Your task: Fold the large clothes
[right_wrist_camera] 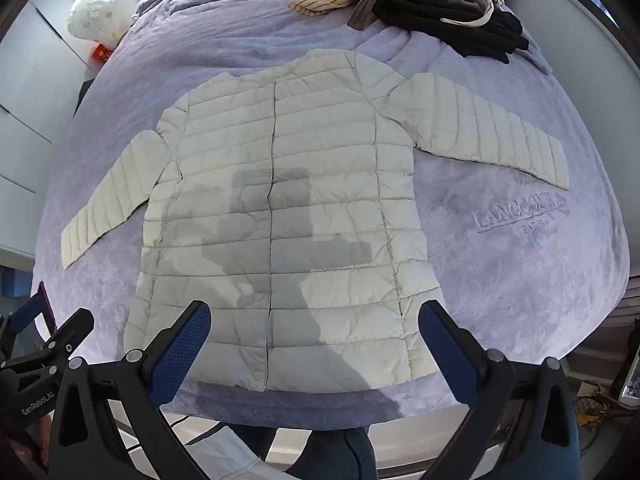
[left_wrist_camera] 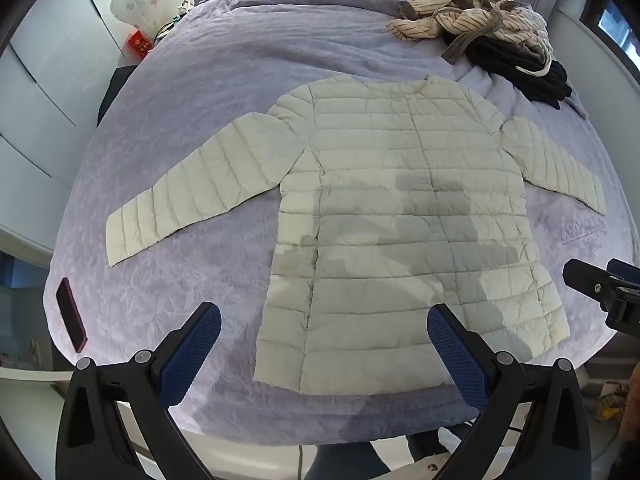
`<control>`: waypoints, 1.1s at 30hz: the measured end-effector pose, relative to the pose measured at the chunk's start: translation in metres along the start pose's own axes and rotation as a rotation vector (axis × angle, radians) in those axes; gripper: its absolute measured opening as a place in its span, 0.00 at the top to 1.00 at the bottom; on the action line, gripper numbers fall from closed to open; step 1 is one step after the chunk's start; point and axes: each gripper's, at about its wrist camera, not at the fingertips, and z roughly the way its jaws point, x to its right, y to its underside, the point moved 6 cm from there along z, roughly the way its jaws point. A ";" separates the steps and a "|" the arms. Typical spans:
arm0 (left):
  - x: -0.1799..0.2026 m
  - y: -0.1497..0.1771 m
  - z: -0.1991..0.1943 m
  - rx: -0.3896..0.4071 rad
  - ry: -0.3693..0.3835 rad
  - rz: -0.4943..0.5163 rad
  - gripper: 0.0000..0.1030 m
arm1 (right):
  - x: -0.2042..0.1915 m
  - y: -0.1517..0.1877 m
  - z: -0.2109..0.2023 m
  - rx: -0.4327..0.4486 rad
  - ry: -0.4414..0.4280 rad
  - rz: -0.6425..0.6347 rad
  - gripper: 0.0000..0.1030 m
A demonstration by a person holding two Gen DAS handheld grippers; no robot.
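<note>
Cream quilted jacket (left_wrist_camera: 400, 216) lies flat on the bed (left_wrist_camera: 200, 80), hem nearest, collar away; both hand-held grippers, left (left_wrist_camera: 324, 344) and right (right_wrist_camera: 314, 340), hover wide open, empty.

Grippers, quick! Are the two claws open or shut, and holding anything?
Left gripper: open, holding nothing, above the puffer jacket.
Right gripper: open, holding nothing.

The cream quilted puffer jacket (left_wrist_camera: 400, 216) is lying spread flat across the lavender-covered bed (left_wrist_camera: 224, 80), leaving bare cover lying open beside both sleeves and along the near hem. A heap of striped and black clothes (left_wrist_camera: 492, 36) is crowding the far right corner, and a dark red phone (left_wrist_camera: 71, 314) is sitting at the near left edge.
</note>
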 end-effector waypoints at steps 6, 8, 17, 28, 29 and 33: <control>0.000 0.000 0.000 0.000 0.000 0.000 0.00 | 0.000 0.000 0.001 -0.003 -0.002 0.001 0.00; 0.000 0.000 0.000 0.000 0.000 -0.001 0.00 | 0.000 0.000 0.002 -0.005 -0.003 0.000 0.00; 0.000 -0.001 0.001 0.000 0.002 -0.001 0.00 | -0.001 0.000 0.001 0.002 0.003 0.000 0.00; 0.000 -0.001 0.002 -0.001 0.002 -0.003 0.00 | -0.001 0.000 0.002 0.001 0.003 -0.003 0.00; 0.000 -0.002 0.002 0.000 0.002 -0.002 0.00 | -0.001 0.000 0.002 0.001 0.003 -0.003 0.00; -0.001 -0.001 0.002 -0.001 0.002 -0.003 0.00 | -0.001 0.000 0.002 0.001 0.004 -0.003 0.00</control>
